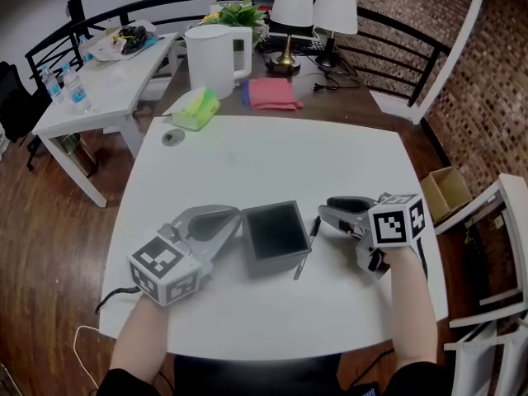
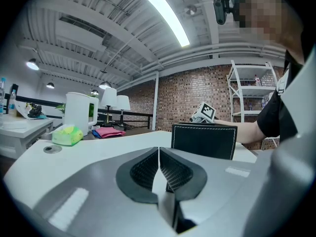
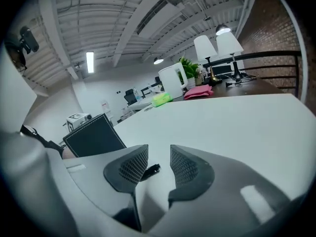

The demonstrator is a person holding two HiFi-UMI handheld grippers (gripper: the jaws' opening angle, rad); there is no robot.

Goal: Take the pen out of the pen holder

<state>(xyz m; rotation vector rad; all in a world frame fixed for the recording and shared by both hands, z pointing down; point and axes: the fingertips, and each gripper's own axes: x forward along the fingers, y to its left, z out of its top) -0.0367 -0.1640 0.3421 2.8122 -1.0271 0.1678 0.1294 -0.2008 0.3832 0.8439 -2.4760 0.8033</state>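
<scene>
The black square pen holder (image 1: 273, 236) stands upright on the white table (image 1: 272, 159), its inside dark. A thin dark pen (image 1: 305, 252) lies flat on the table just right of the holder. My right gripper (image 1: 324, 214) is low over the table, open, right beside the pen's far end. In the right gripper view the gripper (image 3: 159, 154) shows a clear gap, and a dark pen end (image 3: 150, 170) lies on the table between its pads, untouched. My left gripper (image 1: 236, 220) is shut and empty at the holder's left wall; its view shows the gripper (image 2: 159, 150) and the holder (image 2: 204, 141).
At the back stand a white kettle (image 1: 216, 58), a green tissue box (image 1: 196, 108), a pink cloth (image 1: 272, 93) and two lamps (image 1: 290, 15). A round cable port (image 1: 172, 138) sits in the tabletop. A white side table (image 1: 99, 85) stands left, a white chair (image 1: 495, 221) right.
</scene>
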